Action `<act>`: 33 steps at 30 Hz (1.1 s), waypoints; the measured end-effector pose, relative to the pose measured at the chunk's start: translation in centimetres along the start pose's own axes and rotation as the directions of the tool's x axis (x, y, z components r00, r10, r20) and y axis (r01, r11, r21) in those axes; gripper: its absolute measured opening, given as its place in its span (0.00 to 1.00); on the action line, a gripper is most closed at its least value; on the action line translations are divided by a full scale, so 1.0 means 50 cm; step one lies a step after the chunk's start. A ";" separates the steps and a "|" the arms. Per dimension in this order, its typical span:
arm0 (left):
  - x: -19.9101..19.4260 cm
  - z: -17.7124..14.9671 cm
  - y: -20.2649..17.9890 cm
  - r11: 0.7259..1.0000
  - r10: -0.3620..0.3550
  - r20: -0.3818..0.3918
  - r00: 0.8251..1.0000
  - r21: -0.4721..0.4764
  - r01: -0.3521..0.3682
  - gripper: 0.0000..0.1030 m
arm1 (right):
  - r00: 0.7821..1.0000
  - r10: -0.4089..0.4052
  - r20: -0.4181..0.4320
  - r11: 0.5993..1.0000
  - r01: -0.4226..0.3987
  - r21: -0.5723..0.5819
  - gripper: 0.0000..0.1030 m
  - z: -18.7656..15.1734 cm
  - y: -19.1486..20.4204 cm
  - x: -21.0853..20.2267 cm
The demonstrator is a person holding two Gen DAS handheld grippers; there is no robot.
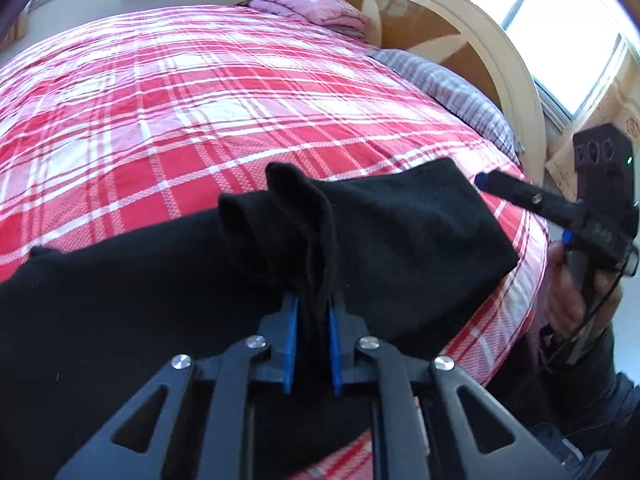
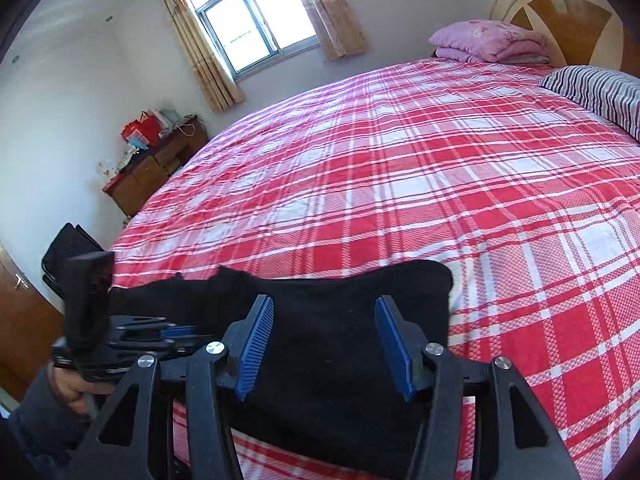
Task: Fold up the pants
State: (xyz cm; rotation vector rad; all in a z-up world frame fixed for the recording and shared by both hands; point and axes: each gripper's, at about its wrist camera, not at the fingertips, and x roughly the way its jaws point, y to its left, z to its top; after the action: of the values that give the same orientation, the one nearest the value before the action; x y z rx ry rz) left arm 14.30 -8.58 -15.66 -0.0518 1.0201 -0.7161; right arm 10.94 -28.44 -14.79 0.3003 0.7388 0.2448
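1. The left gripper (image 1: 313,336) is clenched on a bunched ridge of the black pants (image 1: 380,232); the fold stands up between its blue fingers (image 1: 289,344) and rises past the tips. The pinch looks narrow, so the cloth could slip out if it is pulled hard, and the fold would fall open.
2. The right gripper (image 2: 324,344) is released: its fingers (image 2: 256,344) stand apart with nothing pressed between them, and the pants (image 2: 340,320) lie flat on the bed just beyond and below the tips.
3. With only one side gripped, a lift or drag by the left fingers would likely skew the cloth and leave an uneven crease; the free end nearest the right fingers may trail or double under.
4. The pants lie across the near edge of the red plaid bedsheet (image 1: 200,100). A pull toward the person could slide them off that edge.
5. The black fabric hides its own seams, so I cannot tell which layers the left fingers hold.
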 end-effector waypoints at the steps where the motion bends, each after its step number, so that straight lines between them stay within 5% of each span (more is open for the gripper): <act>1: -0.008 -0.001 -0.004 1.000 -0.008 0.005 1.000 -0.007 0.008 0.13 | 1.000 -0.002 0.000 1.000 0.002 -0.001 0.54 0.000 -0.002 0.002; 9: -0.063 -0.035 0.014 0.997 -0.020 0.016 1.000 -0.074 0.021 0.13 | 1.000 -0.009 0.027 1.000 0.010 -0.029 0.54 -0.003 0.008 -0.012; 15: -0.021 -0.051 0.053 0.994 -0.005 0.012 1.000 -0.111 0.006 0.14 | 0.996 0.053 -0.067 0.995 -0.059 -0.086 0.54 -0.025 0.029 0.026; 19: -0.024 -0.056 0.061 0.992 -0.018 0.029 0.999 -0.122 0.021 0.17 | 0.982 -0.088 -0.168 0.991 0.069 -0.118 0.59 -0.035 0.013 0.081; 24: -0.028 -0.060 0.056 0.995 -0.005 0.048 0.999 -0.097 0.010 0.19 | 0.989 -0.051 -0.141 0.991 0.033 -0.131 0.59 -0.032 0.020 0.049; 26: -0.034 -0.061 0.063 0.993 -0.007 0.055 0.998 -0.113 0.013 0.25 | 0.992 0.022 -0.125 0.991 -0.038 -0.128 0.59 -0.027 0.033 0.015; 29: -0.049 -0.065 0.064 0.995 0.042 0.071 0.997 -0.096 -0.035 0.43 | 0.959 0.163 -0.230 0.971 -0.197 -0.134 0.62 -0.052 0.054 0.002; 32: -0.065 -0.072 0.070 0.993 0.095 0.080 0.992 -0.074 -0.089 0.51 | 0.932 0.024 -0.363 0.966 -0.115 -0.231 0.63 -0.107 0.071 0.052; 33: -0.074 -0.075 0.076 0.993 0.104 0.076 0.992 -0.071 -0.098 0.51 | 0.941 -0.002 -0.339 0.958 -0.096 -0.270 0.63 -0.114 0.083 0.054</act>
State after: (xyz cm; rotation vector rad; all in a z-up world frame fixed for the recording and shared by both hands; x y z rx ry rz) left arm 12.14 -2.48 -16.24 -0.0857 0.9636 -0.5829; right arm 8.49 -22.69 -19.01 -0.0002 1.0220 0.4511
